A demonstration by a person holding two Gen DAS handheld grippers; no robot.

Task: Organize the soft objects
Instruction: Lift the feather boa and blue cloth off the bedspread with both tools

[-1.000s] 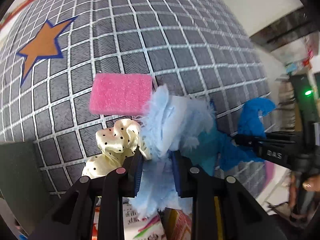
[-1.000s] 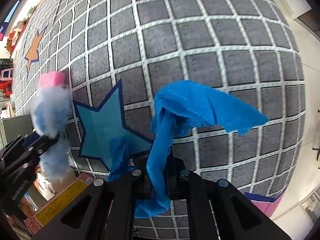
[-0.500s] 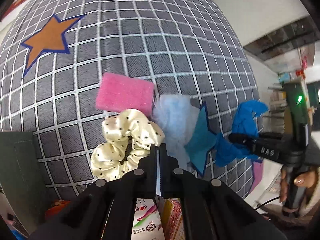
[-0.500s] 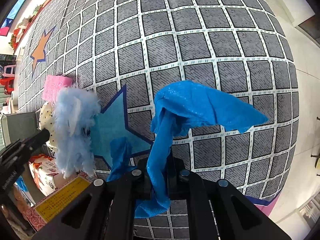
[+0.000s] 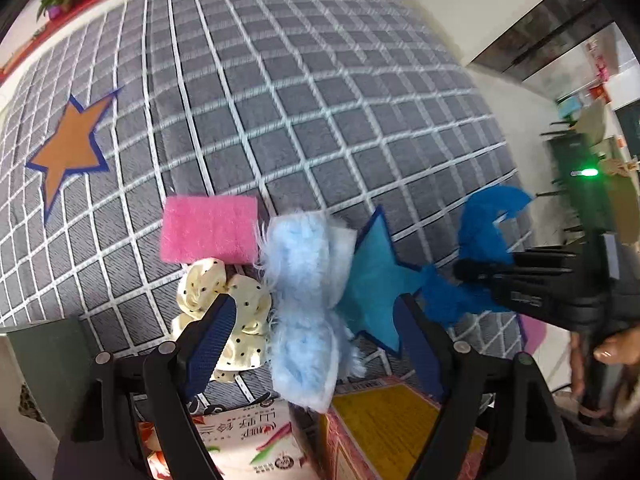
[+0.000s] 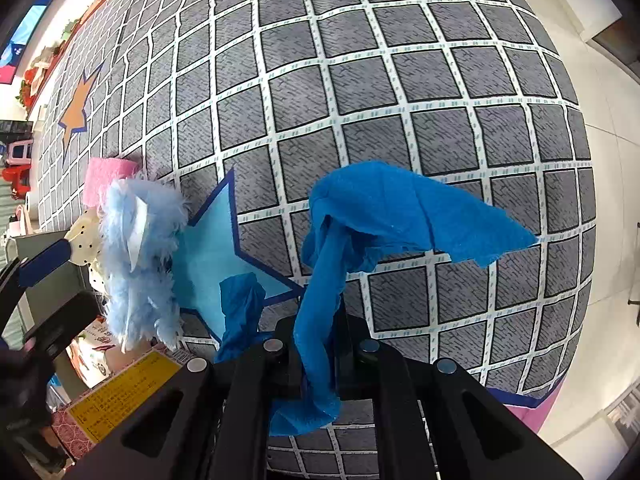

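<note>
The fluffy light-blue piece [image 5: 304, 304] lay on the grid-patterned mat [image 5: 304, 92] at the lower centre of the left wrist view, touching the pink sponge [image 5: 210, 229] and the dotted cream scrunchie [image 5: 224, 312] on its left. A printed box [image 5: 248, 436] sat at the mat's lower edge. The left gripper [image 5: 316, 328] pointed steeply down, its jaws opening around the fluffy piece without touching it. The right gripper [image 6: 320, 344] pinched a blue cloth [image 6: 400, 208], which hung over the mat at the frame's centre.
</note>
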